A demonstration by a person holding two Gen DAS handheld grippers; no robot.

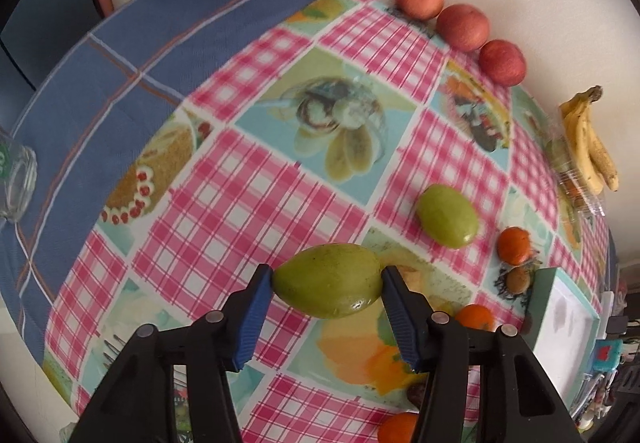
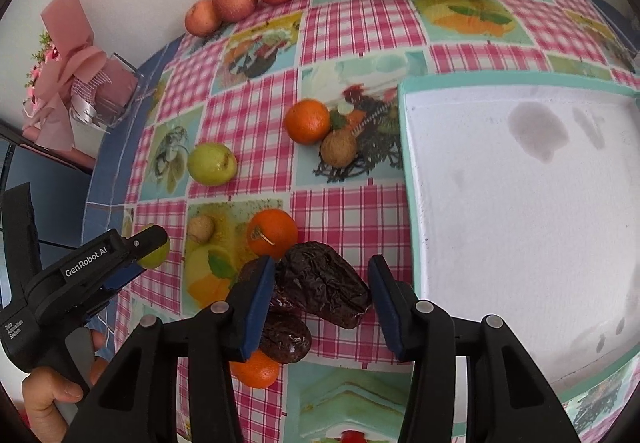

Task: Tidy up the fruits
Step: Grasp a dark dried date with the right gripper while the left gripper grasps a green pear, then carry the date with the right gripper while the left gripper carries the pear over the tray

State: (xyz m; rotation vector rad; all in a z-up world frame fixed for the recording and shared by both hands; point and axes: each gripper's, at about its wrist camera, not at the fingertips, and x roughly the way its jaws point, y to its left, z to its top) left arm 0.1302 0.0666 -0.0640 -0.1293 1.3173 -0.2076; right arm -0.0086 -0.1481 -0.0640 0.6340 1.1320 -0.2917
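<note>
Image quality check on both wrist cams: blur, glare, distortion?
Left wrist: heavy fisheye bowing, tablecloth slightly soft, small glare spot on the held green fruit. Right wrist: same bowing, sharper, soft even light, faint grey shadows in the white tray.

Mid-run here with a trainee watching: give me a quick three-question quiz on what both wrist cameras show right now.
1. True or false: the left gripper is shut on a green fruit.
2. How many red apples stand in the row by the wall?
A. two
B. three
C. five
3. Fill in: the right gripper is open around a dark wrinkled ____, beside the white tray.

Key: 1 true, its blue pads press both ends of the fruit. 2 B. 3 date, judged by its look; the jaws stand apart, the right one clear of it.
</note>
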